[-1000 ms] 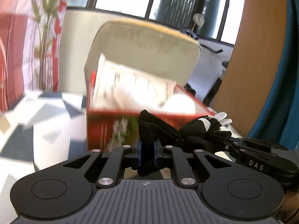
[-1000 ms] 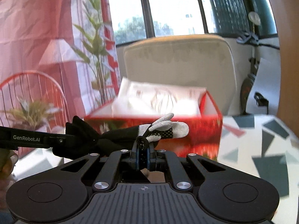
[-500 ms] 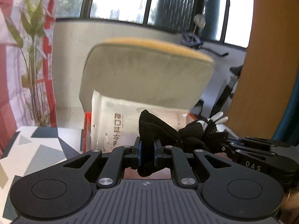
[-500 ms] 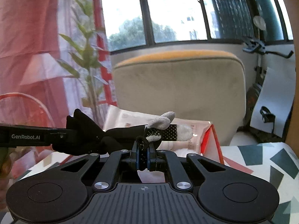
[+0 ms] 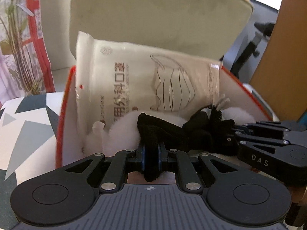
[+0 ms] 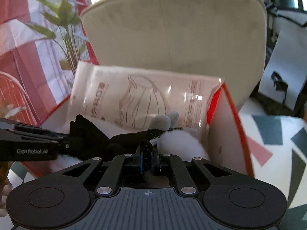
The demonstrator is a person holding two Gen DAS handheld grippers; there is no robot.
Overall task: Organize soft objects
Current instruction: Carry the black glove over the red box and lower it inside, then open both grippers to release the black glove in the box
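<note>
The black knitted glove with grey fingertips is stretched between the two grippers, above the open top of the red cardboard box with white inner walls. Its long axis goes from left to right across the scene, nearly level. The cuff end points to the left and the fingers point to the right and a little to the far side.

The left gripper has its two fingers pressed together on the bunched cuff part of the glove, and a fold of black fabric hangs down below the pads. The right gripper is also closed tight, on a thin black edge of the glove near the palm. In the left wrist view the right gripper comes in from the right side; in the right wrist view the left gripper comes in from the left side.

The glove is of ribbed black fabric, wrinkled in the middle, with small white dots on the palm and pale grey tips on the fingers.

Inside the box, behind the glove, a white plastic packet with a drawing of a face mask leans against the far wall. Something white and fluffy lies under the glove. The box stands on a table with a white cover with grey and blue triangles, and a beige padded chair back is on the far side
</note>
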